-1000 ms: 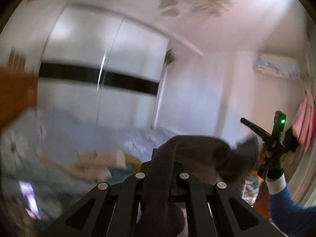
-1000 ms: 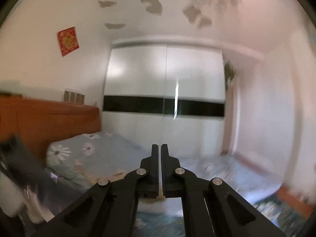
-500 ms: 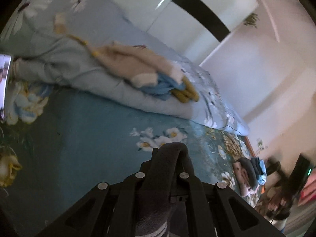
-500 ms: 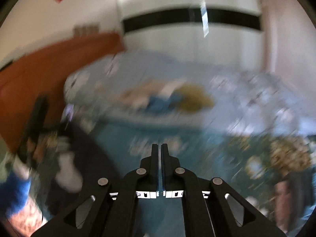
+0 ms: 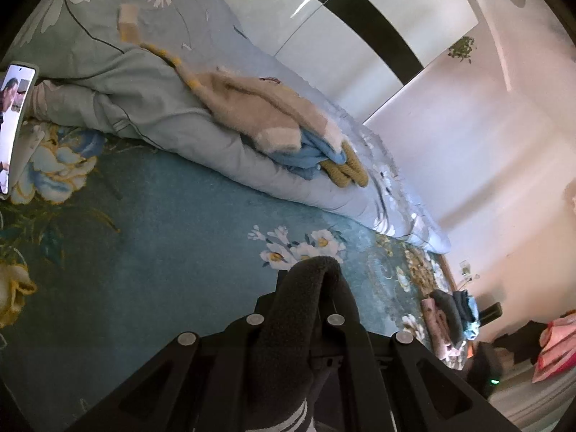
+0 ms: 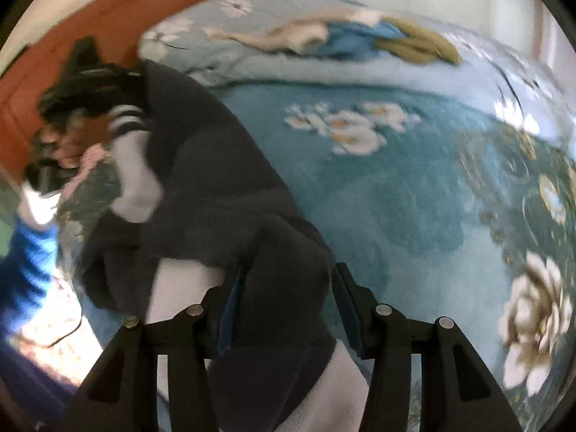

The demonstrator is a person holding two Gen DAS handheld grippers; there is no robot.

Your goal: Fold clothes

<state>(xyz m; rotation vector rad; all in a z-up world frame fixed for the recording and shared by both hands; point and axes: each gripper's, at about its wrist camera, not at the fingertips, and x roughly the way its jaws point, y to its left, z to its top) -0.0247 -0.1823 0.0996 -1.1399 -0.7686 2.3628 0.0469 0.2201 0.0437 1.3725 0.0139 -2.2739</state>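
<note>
**No readable text in either view**

No words, labels, brands, numbers or signs legible anywhere. Phone (image 5: 16, 122) at the nine o'clock edge of the left wrist view lit, with a picture on its screen but nothing that reads as lettering. Bedspread (image 5: 172, 237) printed with flowers only, no writing. Folded stack of clothes (image 5: 450, 316) toward four o'clock too small to show any tag. Small green light (image 5: 495, 381) near four o'clock, a plain dot, no figure beside it. Right wrist view blurred throughout; dark garment (image 6: 216, 187) with white stripes at its cuff, no logo or label to be made out.
</note>
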